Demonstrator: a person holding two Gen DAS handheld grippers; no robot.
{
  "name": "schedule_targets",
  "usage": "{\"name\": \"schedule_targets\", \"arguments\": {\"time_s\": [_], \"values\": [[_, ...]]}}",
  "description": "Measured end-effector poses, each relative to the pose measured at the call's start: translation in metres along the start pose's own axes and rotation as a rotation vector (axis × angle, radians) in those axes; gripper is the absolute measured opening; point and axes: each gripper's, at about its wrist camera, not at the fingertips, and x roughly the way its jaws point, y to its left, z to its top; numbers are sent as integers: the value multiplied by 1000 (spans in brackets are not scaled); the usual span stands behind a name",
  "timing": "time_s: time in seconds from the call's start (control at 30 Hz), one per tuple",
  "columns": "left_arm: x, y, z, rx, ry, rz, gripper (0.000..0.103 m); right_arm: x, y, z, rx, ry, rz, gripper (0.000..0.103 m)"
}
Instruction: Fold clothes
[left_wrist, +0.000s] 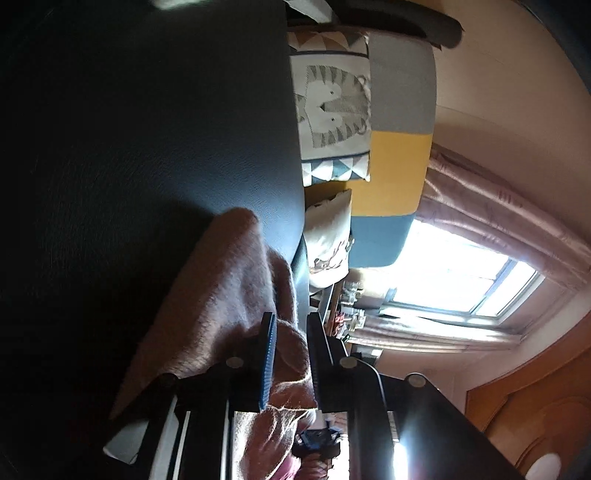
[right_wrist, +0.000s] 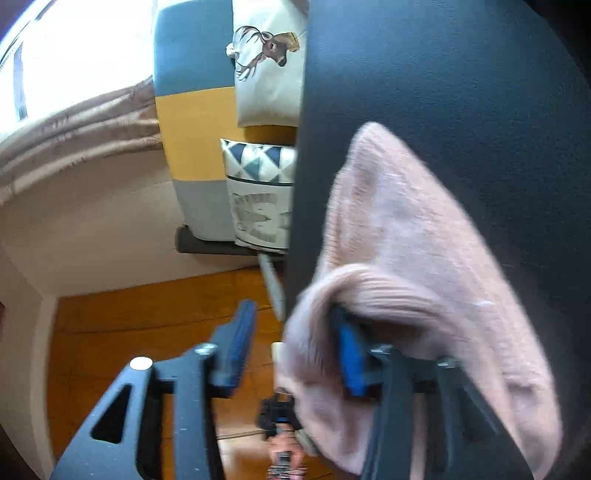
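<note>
Pink sweater (left_wrist: 229, 295) draped on dark table (left_wrist: 147, 147), bunched at its edge. Left gripper (left_wrist: 290, 354) parted, knit between the fingers, grip not discernible. Right gripper (right_wrist: 295, 354) spread wide, released, sweater (right_wrist: 406, 258) draped over one finger (right_wrist: 351, 362)

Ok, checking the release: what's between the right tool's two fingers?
In the right wrist view, the right tool has a sweater fold hanging in its gap, draped over one finger. The other finger is clear of it, with floor showing between.
</note>
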Motion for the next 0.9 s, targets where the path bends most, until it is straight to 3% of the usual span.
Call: {"name": "schedule_targets", "arguments": {"time_s": [0.03,0.1,0.27,0.4,0.47,0.5,0.53,0.57,0.63,0.67,0.8,0.9], "values": [[1,-1,-2,9,4,5,16,-3,-4,4,38,-59,53,56],[4,-2,-9,31,28,18,16,-12,-15,6,89,-107,70,58],[-9,-18,-22,196,37,117,16,4,2,-12,-95,42,-43,58],[-18,-22,-28,256,59,158,16,20,4,-23,-195,143,-135,58],[-21,-28,-30,325,28,237,16,16,9,-17,-270,36,-193,58],[-25,-31,-30,370,-8,286,16,6,12,-15,-305,-57,-197,58],[-32,-32,-30,373,-44,291,16,-5,14,-15,-317,-147,-177,58],[-39,-32,-29,369,-80,288,16,-11,15,-16,-303,-184,-141,58],[-53,-33,-32,371,-74,190,16,-5,18,-27,-313,-85,-137,58],[-57,-37,-37,409,-58,191,16,5,23,-43,-387,1,-215,58],[-52,-42,-63,554,47,294,16,38,36,-102,-742,146,-500,58],[-54,-36,-87,635,87,365,17,40,33,-134,-880,177,-577,58]]}}
